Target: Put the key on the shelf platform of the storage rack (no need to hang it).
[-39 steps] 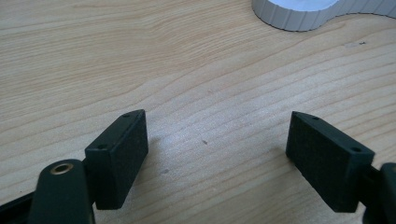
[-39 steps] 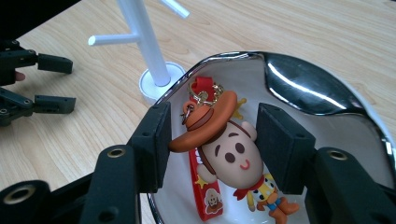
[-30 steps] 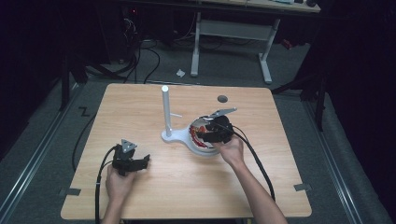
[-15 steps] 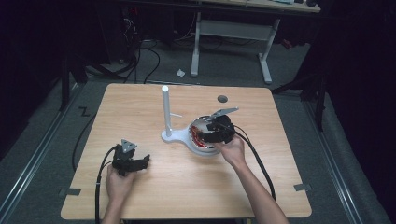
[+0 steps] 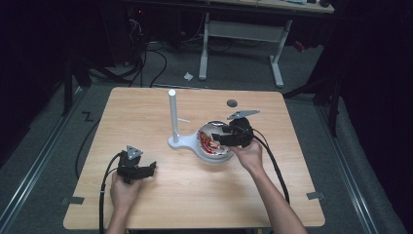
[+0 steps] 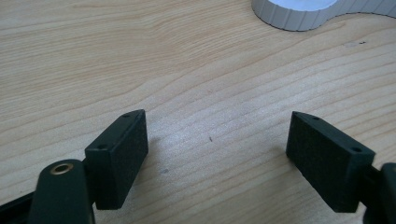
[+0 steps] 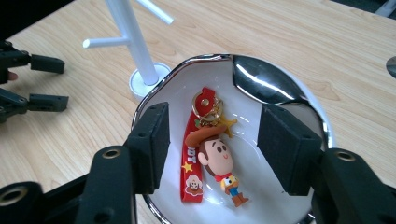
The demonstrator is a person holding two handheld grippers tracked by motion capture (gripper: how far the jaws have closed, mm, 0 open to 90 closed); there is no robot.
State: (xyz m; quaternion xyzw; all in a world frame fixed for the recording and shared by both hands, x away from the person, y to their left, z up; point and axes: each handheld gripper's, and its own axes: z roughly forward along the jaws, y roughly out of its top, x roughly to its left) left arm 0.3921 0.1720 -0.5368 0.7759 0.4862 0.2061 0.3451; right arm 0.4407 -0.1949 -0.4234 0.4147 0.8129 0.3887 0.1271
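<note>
Evidently the keychain lay in the bowl, beside the stand. Right gripper hovered over it, jaws apart; left gripper rested open, well apart. Light, rubbery charm; the floppy strap seemed the easiest hold.

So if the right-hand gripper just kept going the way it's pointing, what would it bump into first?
Most likely the cowboy-figure keychain with its red strap, lying in the white, silver-rimmed bowl. The right gripper hangs open over it, one finger on each side; the gap that remains is hard to judge.
</note>
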